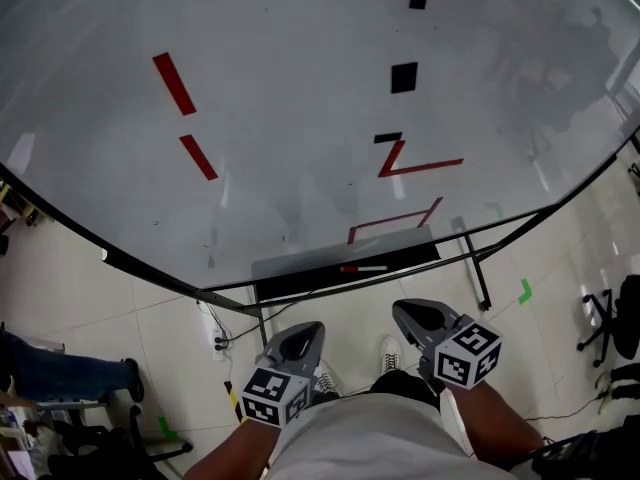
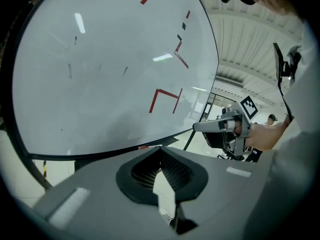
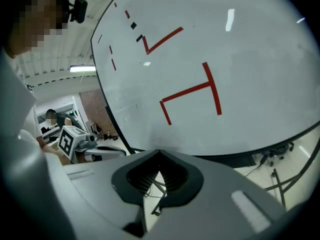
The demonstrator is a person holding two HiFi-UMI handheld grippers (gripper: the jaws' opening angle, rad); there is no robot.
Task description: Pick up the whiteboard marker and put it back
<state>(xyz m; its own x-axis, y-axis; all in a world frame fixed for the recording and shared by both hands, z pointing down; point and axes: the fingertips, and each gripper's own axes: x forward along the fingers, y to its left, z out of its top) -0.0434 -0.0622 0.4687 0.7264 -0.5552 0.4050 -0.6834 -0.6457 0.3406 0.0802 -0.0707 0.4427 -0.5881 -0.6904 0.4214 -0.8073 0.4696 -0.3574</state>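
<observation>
The whiteboard marker (image 1: 365, 267), white with a red cap, lies flat on the dark tray (image 1: 300, 281) under the whiteboard (image 1: 300, 98). In the left gripper view only its red end (image 2: 143, 147) shows, on the tray edge. Both grippers hang below the tray, over the floor and close to my body. The left gripper (image 1: 303, 339) (image 2: 160, 148) is shut and holds nothing. The right gripper (image 1: 413, 315) (image 3: 159, 151) is shut and holds nothing either. Each sits a short way from the marker, the left one below left, the right one below right.
The whiteboard carries red lines and black magnets (image 1: 403, 77). Its stand has metal legs (image 1: 481, 280) reaching toward me. A power strip (image 1: 216, 334) lies on the floor at left. Office chairs (image 1: 612, 318) stand at right, and a person's leg (image 1: 60, 373) shows at far left.
</observation>
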